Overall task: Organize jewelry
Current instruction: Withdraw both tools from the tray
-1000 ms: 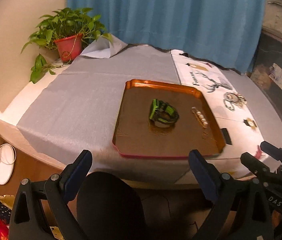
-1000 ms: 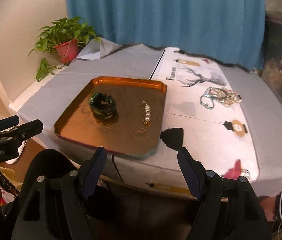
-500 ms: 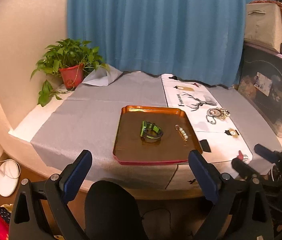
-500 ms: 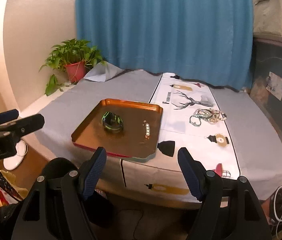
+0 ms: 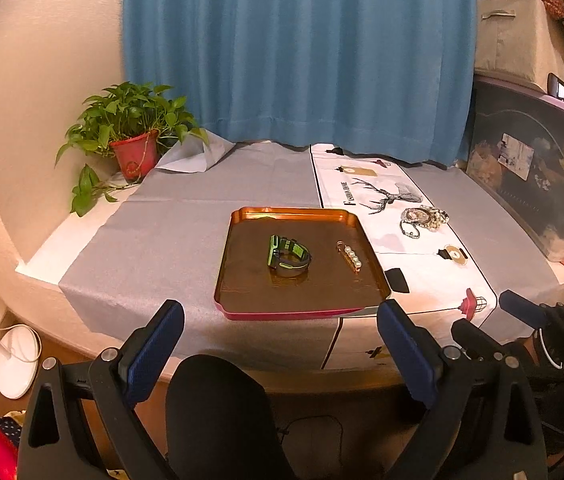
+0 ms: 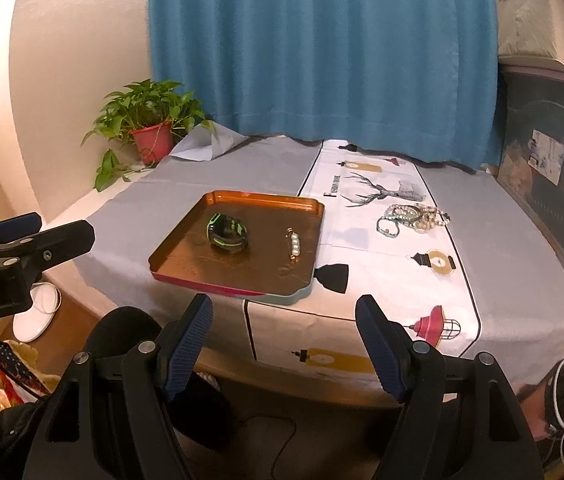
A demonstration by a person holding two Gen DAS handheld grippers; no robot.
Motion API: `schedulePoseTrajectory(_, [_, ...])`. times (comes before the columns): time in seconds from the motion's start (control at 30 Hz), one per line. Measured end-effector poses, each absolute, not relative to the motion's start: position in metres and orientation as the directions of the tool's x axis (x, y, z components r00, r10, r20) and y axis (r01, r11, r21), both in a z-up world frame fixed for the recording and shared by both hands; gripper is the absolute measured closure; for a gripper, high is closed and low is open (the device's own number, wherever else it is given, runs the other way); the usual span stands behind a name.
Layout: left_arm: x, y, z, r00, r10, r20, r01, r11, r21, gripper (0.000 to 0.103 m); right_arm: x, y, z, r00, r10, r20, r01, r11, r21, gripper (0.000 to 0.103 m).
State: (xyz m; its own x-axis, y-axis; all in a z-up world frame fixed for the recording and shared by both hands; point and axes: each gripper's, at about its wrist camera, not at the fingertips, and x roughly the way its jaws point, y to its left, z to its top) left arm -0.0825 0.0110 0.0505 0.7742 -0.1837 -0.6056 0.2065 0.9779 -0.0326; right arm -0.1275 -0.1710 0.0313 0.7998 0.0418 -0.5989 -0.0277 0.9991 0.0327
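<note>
My left tongs (image 5: 279,344) and right tongs (image 6: 284,340) both hang spread and empty, short of the table's (image 5: 153,248) near edge. Ahead of them the copper tray (image 5: 237,304) holds the green-and-black watch (image 5: 288,257) and, just to its right, the pearl pin (image 5: 349,255) — apart from each other. The tangle of bead necklaces (image 6: 414,216) lies farther off on the printed runner (image 6: 382,280), well beyond my right tongs — outside the tray.

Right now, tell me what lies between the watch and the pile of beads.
The pearl pin lies on the tray between the watch and the bead pile, then the tray's rim and bare printed cloth; the right wrist view shows it.
</note>
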Motion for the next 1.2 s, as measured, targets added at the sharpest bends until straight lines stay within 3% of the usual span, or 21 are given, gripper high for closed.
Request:
schedulePoseTrajectory(0.93, [-0.036,-0.042,0.024,0.701,-0.183,-0.690,0.272,0.962,0.020,0.007,-0.091,-0.228,-0.005,0.758,0.026,-0.652,0.065,0.991,0.115,0.029])
schedulePoseTrajectory(1.2, [0.001,-0.081,0.030,0.666,-0.241,-0.706,0.313,0.949,-0.029,0.007,-0.078,-0.284,-0.006,0.764,-0.045,-0.644,0.163,0.979,0.125,0.029])
